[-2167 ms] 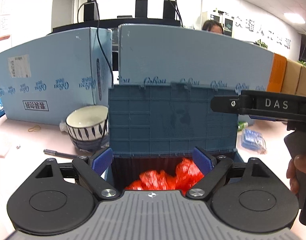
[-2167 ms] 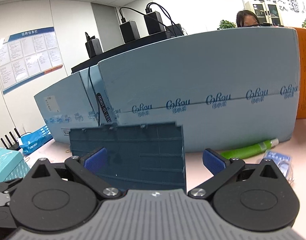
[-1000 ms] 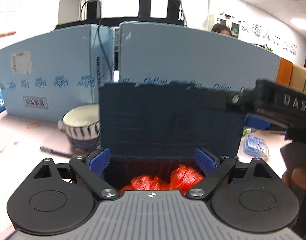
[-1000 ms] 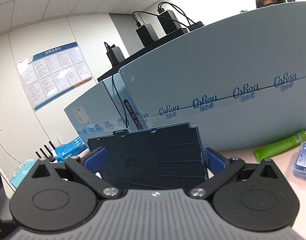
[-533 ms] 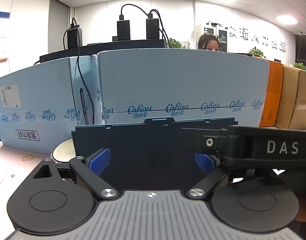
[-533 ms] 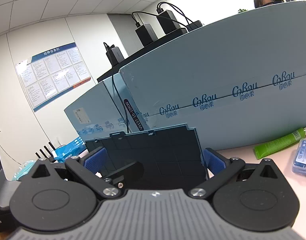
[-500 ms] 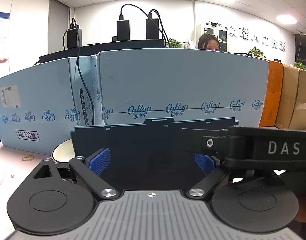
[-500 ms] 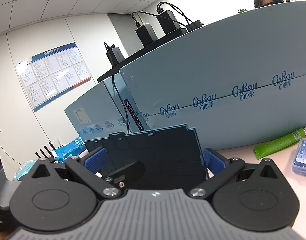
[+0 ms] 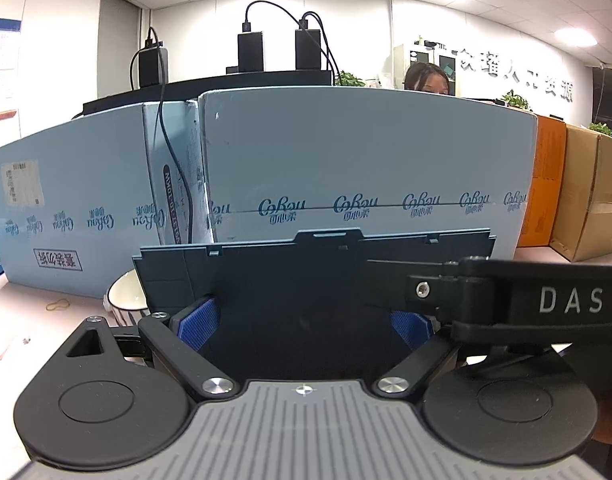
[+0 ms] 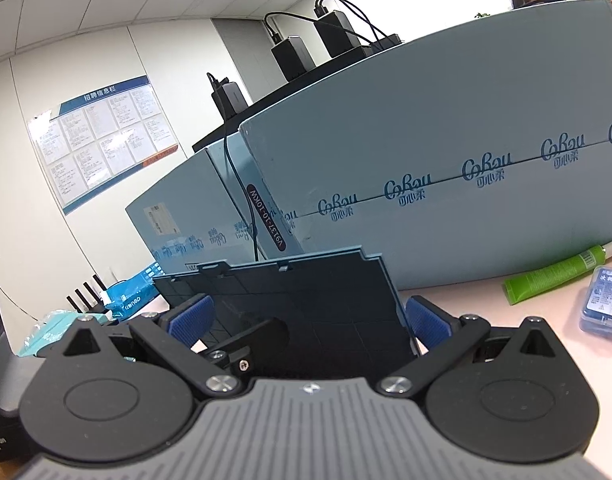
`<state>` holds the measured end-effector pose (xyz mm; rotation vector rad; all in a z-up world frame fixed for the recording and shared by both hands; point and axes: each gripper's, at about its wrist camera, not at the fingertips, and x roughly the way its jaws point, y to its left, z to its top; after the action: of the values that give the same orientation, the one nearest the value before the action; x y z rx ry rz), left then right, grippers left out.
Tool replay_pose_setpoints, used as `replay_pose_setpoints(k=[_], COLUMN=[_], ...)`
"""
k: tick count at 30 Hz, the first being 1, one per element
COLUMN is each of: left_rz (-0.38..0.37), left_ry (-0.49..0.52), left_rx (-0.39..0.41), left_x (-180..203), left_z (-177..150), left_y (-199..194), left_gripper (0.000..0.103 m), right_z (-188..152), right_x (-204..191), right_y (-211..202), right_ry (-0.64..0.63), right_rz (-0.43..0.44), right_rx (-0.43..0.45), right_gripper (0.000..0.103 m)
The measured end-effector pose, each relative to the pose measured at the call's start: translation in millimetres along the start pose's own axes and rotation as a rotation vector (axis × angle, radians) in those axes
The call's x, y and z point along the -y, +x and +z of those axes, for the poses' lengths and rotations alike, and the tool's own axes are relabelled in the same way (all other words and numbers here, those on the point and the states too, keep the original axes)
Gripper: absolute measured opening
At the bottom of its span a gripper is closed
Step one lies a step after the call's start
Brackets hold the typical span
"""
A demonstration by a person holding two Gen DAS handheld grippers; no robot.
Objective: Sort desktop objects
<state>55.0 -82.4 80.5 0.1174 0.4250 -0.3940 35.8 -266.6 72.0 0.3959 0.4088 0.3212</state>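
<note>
A dark blue plastic storage box stands right in front of both grippers; its raised lid [image 9: 313,280] fills the middle of the left wrist view and also shows in the right wrist view [image 10: 306,300]. My left gripper [image 9: 306,320] is open, its blue pads on either side of the lid's lower part. My right gripper [image 10: 307,320] is open too, pads wide apart around the lid. The right gripper's black body [image 9: 525,300] crosses the left view from the right. The box's inside is hidden.
Tall light-blue cartons [image 9: 345,168] wall off the back of the pink desk. A white bowl [image 9: 126,300] sits left of the box. A green tube [image 10: 557,276] and a small blue clear case [image 10: 605,304] lie to the right. Blue packets [image 10: 126,300] lie at left.
The lid has tipped toward me and now hides the red items that showed in the box. Both grippers have tilted upward and closed in on the lid; the right gripper's body moved across the left view.
</note>
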Motion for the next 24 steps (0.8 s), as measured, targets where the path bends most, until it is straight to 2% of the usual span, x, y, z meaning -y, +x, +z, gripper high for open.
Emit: replay_pose_setpoints(k=[16, 24], left_rz=[0.013, 0.017], left_ry=[-0.039, -0.04], left_rx=[-0.046, -0.095], left_x=[-8.7, -6.7], left_z=[-11.4, -15.3], left_y=[-7.7, -8.8], left_gripper=[0.091, 0.091], right_z=[-9.9, -15.2], right_x=[-3.6, -5.7], right_y=[-1.3, -4.6], right_ry=[-0.001, -0.014], right_rz=[-0.024, -0.043], right_rx=[-0.024, -0.028], right_gripper=[0.103, 0.103])
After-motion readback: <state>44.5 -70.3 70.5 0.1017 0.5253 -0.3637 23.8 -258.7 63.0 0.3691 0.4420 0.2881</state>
